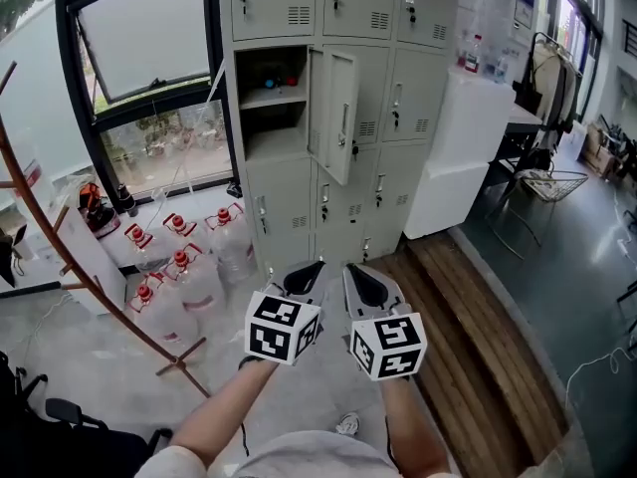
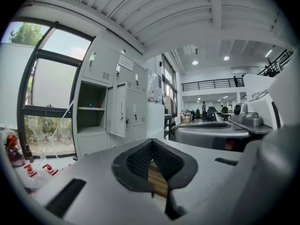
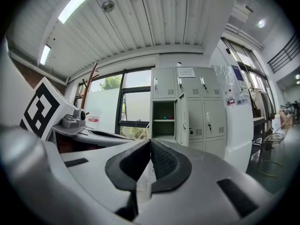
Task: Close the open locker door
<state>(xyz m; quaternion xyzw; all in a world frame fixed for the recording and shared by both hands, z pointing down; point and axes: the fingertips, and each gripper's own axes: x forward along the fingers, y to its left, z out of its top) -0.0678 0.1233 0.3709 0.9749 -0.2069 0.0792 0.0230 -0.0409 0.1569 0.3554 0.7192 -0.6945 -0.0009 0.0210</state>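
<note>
Here, the left gripper (image 1: 303,275) and the right gripper (image 1: 364,281) were held side by side above the floor (image 1: 328,386), each with its jaws brought together at the tips and nothing caught between them. The open locker door (image 1: 339,118) was seen swung outward from the grey locker bank (image 1: 413,98), standing at the right edge of an exposed compartment (image 1: 271,127) with a shelf inside, well apart from both grippers. Red-capped water bottles (image 1: 189,272) were seen on the floor to the left, below the window (image 1: 149,38).
</note>
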